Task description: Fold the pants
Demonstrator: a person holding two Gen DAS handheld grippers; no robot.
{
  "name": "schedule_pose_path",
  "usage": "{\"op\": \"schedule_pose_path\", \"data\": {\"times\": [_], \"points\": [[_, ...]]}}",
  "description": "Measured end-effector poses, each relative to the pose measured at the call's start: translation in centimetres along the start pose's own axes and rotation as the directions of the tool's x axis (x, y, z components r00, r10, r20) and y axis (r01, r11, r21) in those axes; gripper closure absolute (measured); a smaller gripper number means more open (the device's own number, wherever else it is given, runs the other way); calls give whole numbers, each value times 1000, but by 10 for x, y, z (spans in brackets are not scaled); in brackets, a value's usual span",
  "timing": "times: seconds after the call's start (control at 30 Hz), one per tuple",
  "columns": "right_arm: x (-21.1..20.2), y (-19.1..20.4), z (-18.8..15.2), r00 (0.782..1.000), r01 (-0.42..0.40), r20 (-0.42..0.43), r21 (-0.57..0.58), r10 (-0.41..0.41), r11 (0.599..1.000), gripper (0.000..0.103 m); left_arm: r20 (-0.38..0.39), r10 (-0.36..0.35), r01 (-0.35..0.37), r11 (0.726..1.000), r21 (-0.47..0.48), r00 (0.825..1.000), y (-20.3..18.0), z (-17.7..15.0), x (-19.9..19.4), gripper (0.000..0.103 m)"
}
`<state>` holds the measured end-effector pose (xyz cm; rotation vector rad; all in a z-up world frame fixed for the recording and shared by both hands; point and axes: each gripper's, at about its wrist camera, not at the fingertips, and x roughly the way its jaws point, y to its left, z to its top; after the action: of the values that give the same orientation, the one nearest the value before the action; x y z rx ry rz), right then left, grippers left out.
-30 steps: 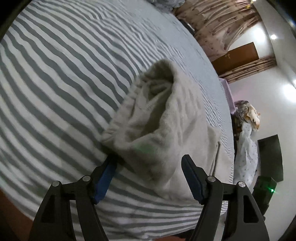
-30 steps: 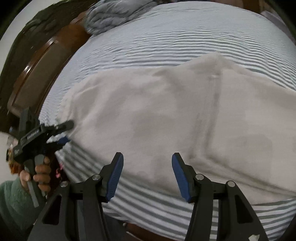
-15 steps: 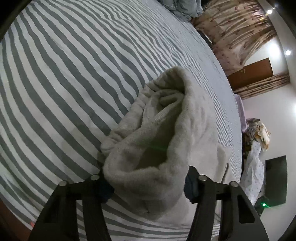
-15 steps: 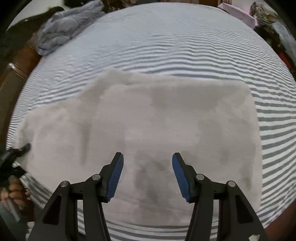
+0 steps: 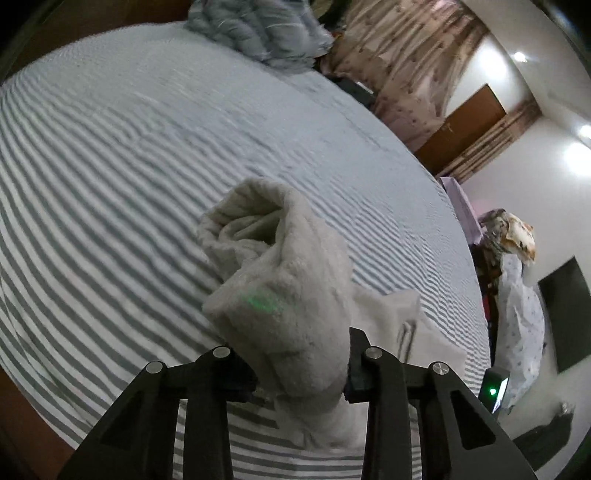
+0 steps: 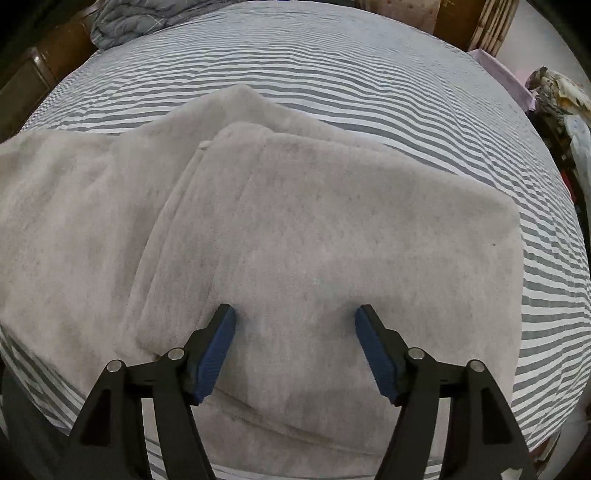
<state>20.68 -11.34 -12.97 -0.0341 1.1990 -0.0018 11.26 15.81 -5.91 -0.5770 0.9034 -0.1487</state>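
Pale grey fleece pants (image 6: 295,229) lie spread on a grey-and-white striped bed (image 6: 332,66). In the left wrist view one end of the pants (image 5: 280,280) is bunched up and lifted off the sheet, and my left gripper (image 5: 299,373) has its jaws closing on that thick fold, the pads buried in the cloth. In the right wrist view my right gripper (image 6: 295,350) hovers just over the flat part of the pants near the bed's front edge. Its jaws are opening, blue pads (image 6: 216,349) apart, nothing pinched between them.
A crumpled grey-blue quilt (image 5: 258,33) lies at the far end of the bed, also visible as the quilt (image 6: 136,18) in the right wrist view. Patterned curtains (image 5: 399,74), a wooden door (image 5: 461,129) and a heap of clothes (image 5: 517,266) stand beyond the bed's right side. A wooden bed frame (image 6: 33,74) borders the left.
My left gripper closed around the end of the pants and raised it off the bed. My right gripper moved over the flat pants and its jaws widened. The person's hand with the other gripper left the right wrist view.
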Motion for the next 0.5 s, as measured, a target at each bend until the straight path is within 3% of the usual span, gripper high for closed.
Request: {"op": "schedule_pose_path", "data": {"times": [0.17, 0.3, 0.43, 0.5], "points": [[-2, -12, 0, 998, -60, 1, 34, 60, 998, 36, 19, -19, 18, 998, 63, 1000, -41, 5, -5, 71], [-8, -26, -1, 987, -162, 16, 108, 161, 981, 36, 45, -40, 33, 988, 151, 998, -94, 5, -10, 71], [-27, -68, -13, 954, -301, 76, 238, 291, 923, 36, 44, -68, 53, 957, 285, 997, -170, -10, -6, 71], [-40, -92, -22, 945, -326, 117, 268, 305, 907, 36, 30, -87, 71, 932, 355, 996, -208, -23, 2, 71]]}}
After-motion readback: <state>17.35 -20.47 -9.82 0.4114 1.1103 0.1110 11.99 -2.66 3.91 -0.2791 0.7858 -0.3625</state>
